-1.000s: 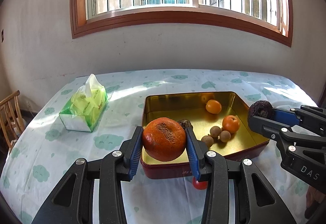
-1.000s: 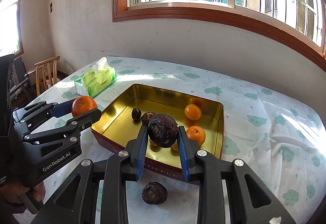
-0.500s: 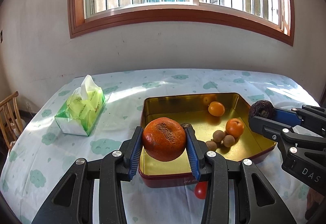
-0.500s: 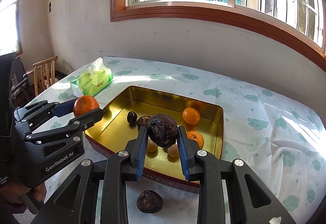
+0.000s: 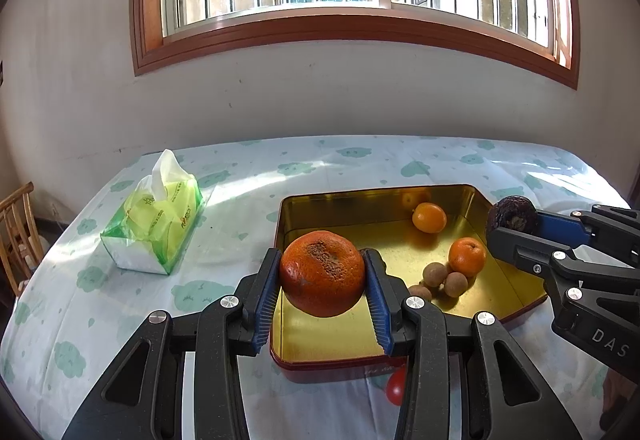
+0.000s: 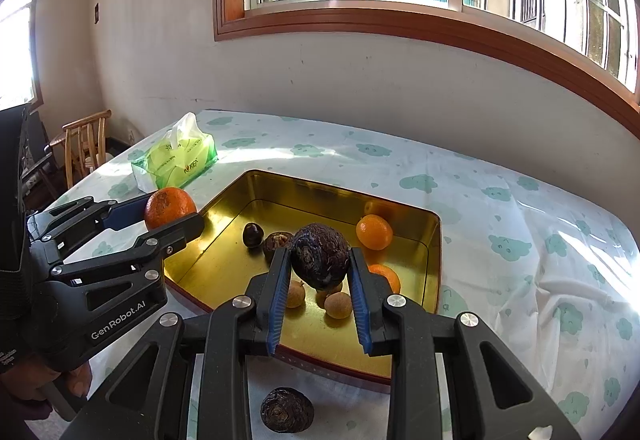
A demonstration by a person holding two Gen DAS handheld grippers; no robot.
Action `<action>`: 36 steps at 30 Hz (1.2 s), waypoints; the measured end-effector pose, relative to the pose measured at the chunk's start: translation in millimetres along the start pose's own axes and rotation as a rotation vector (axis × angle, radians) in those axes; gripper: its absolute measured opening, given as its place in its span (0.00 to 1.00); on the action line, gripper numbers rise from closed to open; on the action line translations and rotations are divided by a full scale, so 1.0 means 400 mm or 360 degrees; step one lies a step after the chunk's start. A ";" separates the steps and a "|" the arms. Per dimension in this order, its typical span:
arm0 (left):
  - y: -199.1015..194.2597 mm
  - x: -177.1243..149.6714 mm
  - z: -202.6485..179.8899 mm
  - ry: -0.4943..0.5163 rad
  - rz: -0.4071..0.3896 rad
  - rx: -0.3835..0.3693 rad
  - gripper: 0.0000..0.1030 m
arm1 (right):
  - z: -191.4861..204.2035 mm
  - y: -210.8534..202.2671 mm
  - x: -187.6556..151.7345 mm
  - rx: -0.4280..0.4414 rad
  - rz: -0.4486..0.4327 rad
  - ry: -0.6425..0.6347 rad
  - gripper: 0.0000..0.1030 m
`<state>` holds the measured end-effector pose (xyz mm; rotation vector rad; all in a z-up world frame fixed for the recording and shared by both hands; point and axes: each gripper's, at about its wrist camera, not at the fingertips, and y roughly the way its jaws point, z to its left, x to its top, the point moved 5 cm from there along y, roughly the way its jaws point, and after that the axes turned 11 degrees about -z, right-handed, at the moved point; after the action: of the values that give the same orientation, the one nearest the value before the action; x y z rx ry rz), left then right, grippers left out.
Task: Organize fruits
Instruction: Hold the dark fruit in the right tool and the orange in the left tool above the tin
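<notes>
Left gripper (image 5: 322, 294) clamping one large orange (image 5: 322, 273), right gripper (image 6: 319, 286) clamping one dark fruit (image 6: 319, 261), tin (image 5: 472, 238) holding two small oranges (image 5: 466, 256).

1. My left gripper (image 5: 322, 274) points forward and slightly down, its blue pads clamped on a scarred orange (image 5: 322, 272).
2. My right gripper (image 6: 320, 262) tilts down the same way, pads pinching a dark wrinkled fruit (image 6: 320, 260).
3. My left hand (image 6: 36, 380) wraps its gripper's handle.
</notes>
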<state>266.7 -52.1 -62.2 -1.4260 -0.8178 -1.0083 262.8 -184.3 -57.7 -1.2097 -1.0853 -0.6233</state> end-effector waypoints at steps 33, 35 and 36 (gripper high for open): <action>0.092 -0.006 -0.016 0.0049 0.0052 -0.0030 0.41 | -0.032 0.119 -0.010 0.0051 0.0086 0.0057 0.26; 0.097 -0.007 -0.016 0.0049 0.0056 -0.0027 0.41 | -0.033 0.126 -0.009 0.0052 0.0090 0.0060 0.26; 0.100 -0.008 -0.015 0.0051 0.0059 -0.0027 0.41 | -0.033 0.129 -0.008 0.0055 0.0091 0.0065 0.26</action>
<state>301.1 -62.2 -81.1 -1.4308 -0.7586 -1.0091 310.3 -182.7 -82.4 -1.1890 -1.0204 -0.5805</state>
